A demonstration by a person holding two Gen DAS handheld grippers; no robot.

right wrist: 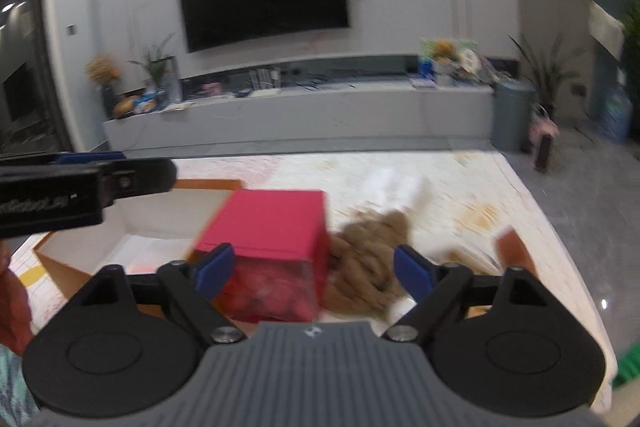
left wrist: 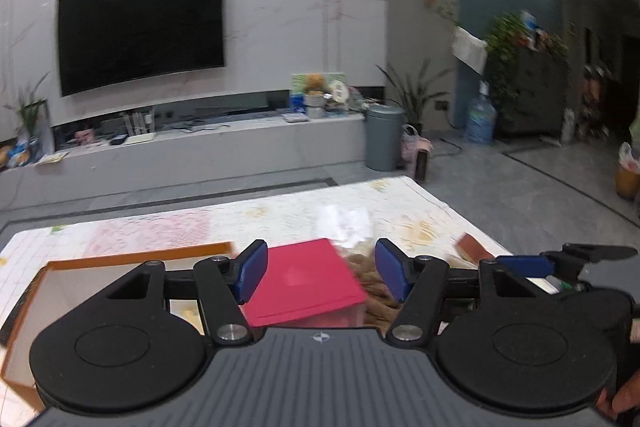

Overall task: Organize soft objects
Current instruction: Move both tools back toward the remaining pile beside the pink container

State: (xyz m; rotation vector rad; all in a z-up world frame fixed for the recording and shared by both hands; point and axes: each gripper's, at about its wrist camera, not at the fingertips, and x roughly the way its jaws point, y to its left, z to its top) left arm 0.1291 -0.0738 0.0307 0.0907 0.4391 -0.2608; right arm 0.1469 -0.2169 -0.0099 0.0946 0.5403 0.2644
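A red box (left wrist: 306, 277) with a clear front stands on the patterned table cover (left wrist: 280, 215); it also shows in the right wrist view (right wrist: 272, 247). A tan knotted soft rope toy (right wrist: 364, 267) lies right of it, partly seen in the left wrist view (left wrist: 374, 291). An open orange-edged cardboard box (right wrist: 152, 227) with a white inside sits to the left (left wrist: 80, 287). My left gripper (left wrist: 320, 275) is open above the red box. My right gripper (right wrist: 314, 271) is open above the red box and the toy, holding nothing.
A crumpled clear plastic wrap (right wrist: 396, 187) lies behind the toy. A small brown object (right wrist: 512, 247) sits at the right of the table. The other gripper (right wrist: 80, 183) reaches in from the left. A TV cabinet (left wrist: 200, 147) and grey bin (left wrist: 384, 137) stand beyond.
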